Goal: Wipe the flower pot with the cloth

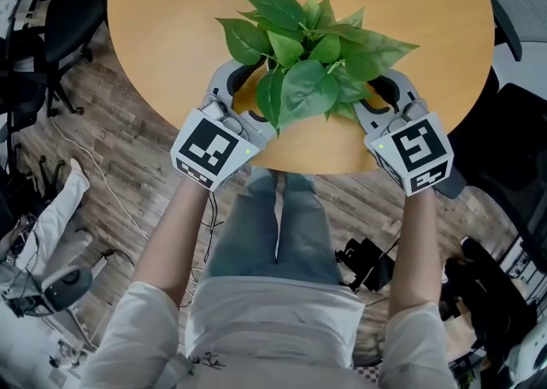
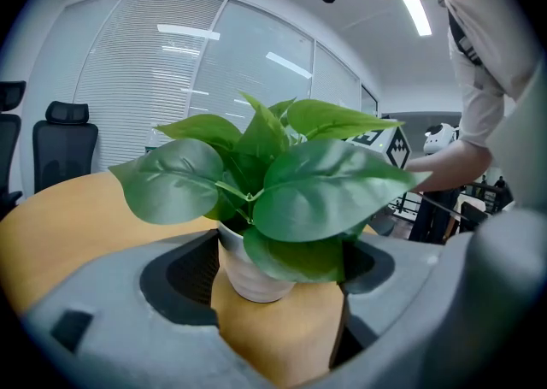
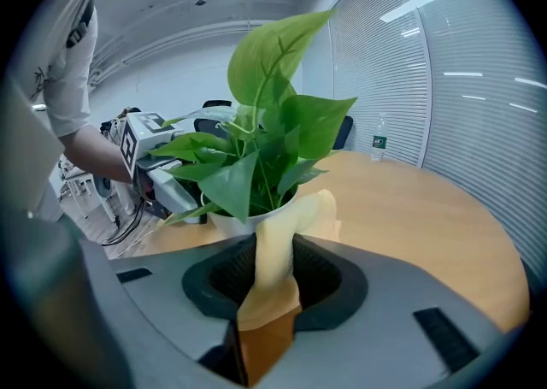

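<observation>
— What does the right hand-held gripper (image 1: 386,95) hold?
— A yellow cloth (image 3: 275,250), clenched between its jaws, the free end lying against the white pot (image 2: 252,280).
— And the left hand-held gripper (image 1: 242,88)?
— Released, jaws wide apart, with the pot standing between their tips near the front edge of the round surface (image 1: 171,20). Both forearms reach forward, flanking the leaves (image 1: 308,62).

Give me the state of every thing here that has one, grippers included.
White ribbed flower pot: upright on the round wooden table.
Green leafy plant: standing in the pot.
Pale yellow cloth: pinched at one end, its free end against the pot.
Left gripper: jaws apart, pot at their opening.
Right gripper: jaws shut on the cloth.
</observation>
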Available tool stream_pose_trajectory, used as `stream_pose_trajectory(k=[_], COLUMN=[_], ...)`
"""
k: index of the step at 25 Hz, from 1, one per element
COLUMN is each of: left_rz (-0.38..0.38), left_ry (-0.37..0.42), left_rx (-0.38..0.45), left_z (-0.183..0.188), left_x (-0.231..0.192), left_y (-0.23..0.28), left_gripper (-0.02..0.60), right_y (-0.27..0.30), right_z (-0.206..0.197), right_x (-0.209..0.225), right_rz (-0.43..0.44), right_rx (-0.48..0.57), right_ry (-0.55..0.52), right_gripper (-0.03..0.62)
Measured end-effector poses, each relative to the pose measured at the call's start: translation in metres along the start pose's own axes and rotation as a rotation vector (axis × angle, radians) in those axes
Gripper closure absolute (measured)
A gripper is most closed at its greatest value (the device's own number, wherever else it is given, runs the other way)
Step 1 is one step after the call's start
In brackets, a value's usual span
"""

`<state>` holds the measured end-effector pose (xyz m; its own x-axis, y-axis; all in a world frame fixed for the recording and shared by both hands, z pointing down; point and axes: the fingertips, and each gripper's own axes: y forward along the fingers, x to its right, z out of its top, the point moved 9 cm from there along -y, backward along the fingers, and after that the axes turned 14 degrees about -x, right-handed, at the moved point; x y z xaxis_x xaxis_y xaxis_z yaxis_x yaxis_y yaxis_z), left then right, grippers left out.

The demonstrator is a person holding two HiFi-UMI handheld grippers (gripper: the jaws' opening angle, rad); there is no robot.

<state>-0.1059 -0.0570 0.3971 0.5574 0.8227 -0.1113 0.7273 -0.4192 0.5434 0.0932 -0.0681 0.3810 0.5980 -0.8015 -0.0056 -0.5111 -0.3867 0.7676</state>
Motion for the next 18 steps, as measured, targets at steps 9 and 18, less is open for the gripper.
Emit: stream_pose_trajectory(k=[9,18], left_rz=[0.071,0.125], left_ry=[-0.05,-0.085], left_rx=[-0.012,-0.023], left_z=[0.005,0.009], left_x=[0.009,0.025], left_y=[0.003,0.009], left_gripper=[0.179,0.181], right_y=[-0.007,-0.016], right_z=[-0.005,-0.015], right_x=[-0.008,-0.013], right_rz=[-0.005,-0.005], right_rx=[0.004,0.012], right_ry=[0.014,0.032], right_gripper=[0.494,0.494])
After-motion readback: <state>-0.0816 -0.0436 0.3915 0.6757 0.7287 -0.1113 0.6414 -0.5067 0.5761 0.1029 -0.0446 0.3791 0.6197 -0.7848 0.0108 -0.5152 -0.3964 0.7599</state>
